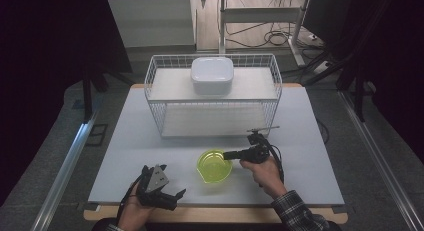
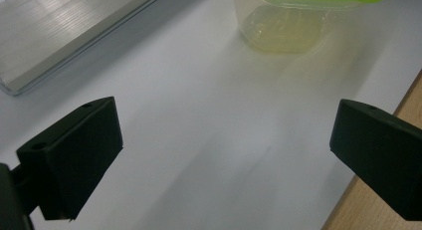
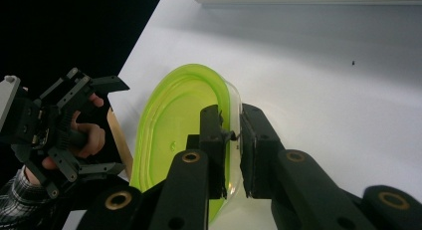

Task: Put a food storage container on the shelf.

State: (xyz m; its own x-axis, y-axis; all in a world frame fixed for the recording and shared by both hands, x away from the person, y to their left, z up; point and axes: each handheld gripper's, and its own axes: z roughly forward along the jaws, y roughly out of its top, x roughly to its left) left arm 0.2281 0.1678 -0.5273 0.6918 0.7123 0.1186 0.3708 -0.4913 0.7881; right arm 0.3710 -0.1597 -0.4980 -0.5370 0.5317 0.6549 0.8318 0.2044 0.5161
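A green bowl [image 1: 214, 166] sits on the white table [image 1: 310, 156], near the front edge and a bit to the right of the middle. It is see-through plastic with a bright green rim. It stands upright and looks empty, though the glare makes that hard to be sure of.

The right gripper [image 1: 233, 154] reaches in from the right side of the bowl. In the right gripper view [image 3: 231, 138] its two black jaws are pinching the bowl's wall at the rim. One jaw is inside the bowl and the other is outside. The jaws are close together with the thin wall between them.

The left gripper [image 1: 172, 192] is down at the front of the table, to the left of the bowl and well apart from it. Its jaws are spread wide and hold nothing. In the left gripper view [image 2: 226, 155] there is only bare table between the two jaws, and the bowl [image 2: 293, 26] shows farther off at the top.

Behind the bowl stands a white wire basket [image 1: 156, 98]. On its top shelf sits a white box with a lid [image 1: 212, 75].
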